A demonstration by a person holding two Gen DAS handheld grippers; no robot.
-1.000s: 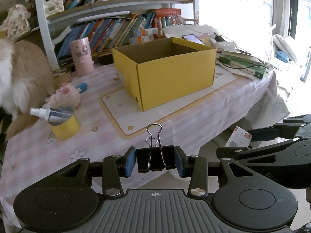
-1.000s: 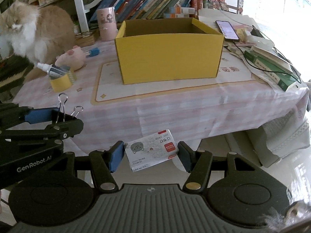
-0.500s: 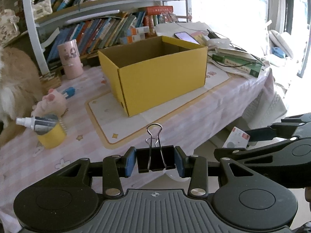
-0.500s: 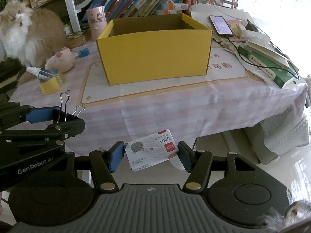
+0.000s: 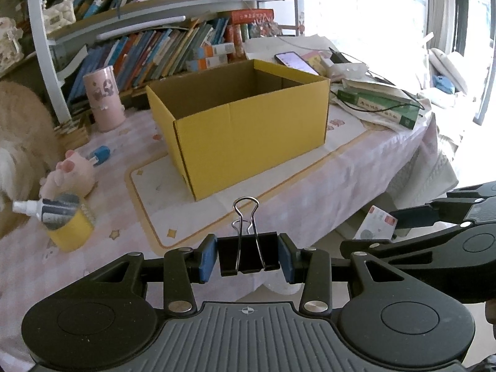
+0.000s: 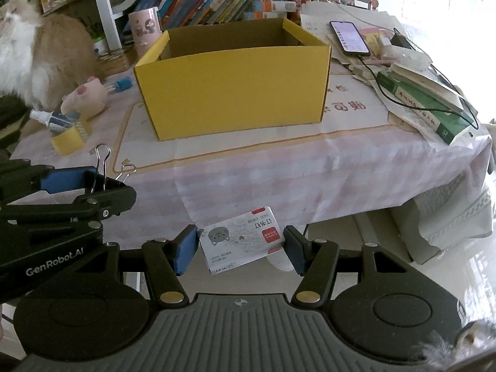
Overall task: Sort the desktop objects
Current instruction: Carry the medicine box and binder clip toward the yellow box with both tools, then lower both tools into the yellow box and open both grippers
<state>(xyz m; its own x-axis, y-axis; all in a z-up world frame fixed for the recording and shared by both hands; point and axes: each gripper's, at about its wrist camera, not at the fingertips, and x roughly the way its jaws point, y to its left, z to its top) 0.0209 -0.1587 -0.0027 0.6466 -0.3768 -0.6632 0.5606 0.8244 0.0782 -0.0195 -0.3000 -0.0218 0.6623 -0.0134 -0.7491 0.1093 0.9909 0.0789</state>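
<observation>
left gripper [image 5: 247, 255] has its jaws clamped on a black binder clip [image 5: 247, 252]; right gripper [image 6: 241, 248] grips a staple box [image 6: 241, 241], both short of the table [image 6: 279, 167]. carry each over the yellow box [image 6: 232, 93] rim before releasing. the box floor is hidden.

The left gripper [image 5: 247, 259] is clamped on a black clip [image 5: 247, 255]; beside it, the right gripper [image 6: 241, 246] is clamped on a small box [image 6: 241, 240].

1 yellow box [image 6: 232, 93], 1 binder clip [image 5: 247, 255], 1 staple packet [image 6: 243, 238], 1 phone [image 6: 349, 36], 1 pink cup [image 5: 104, 97], 2 grippers [image 5: 247, 257] [image 6: 241, 249]
</observation>
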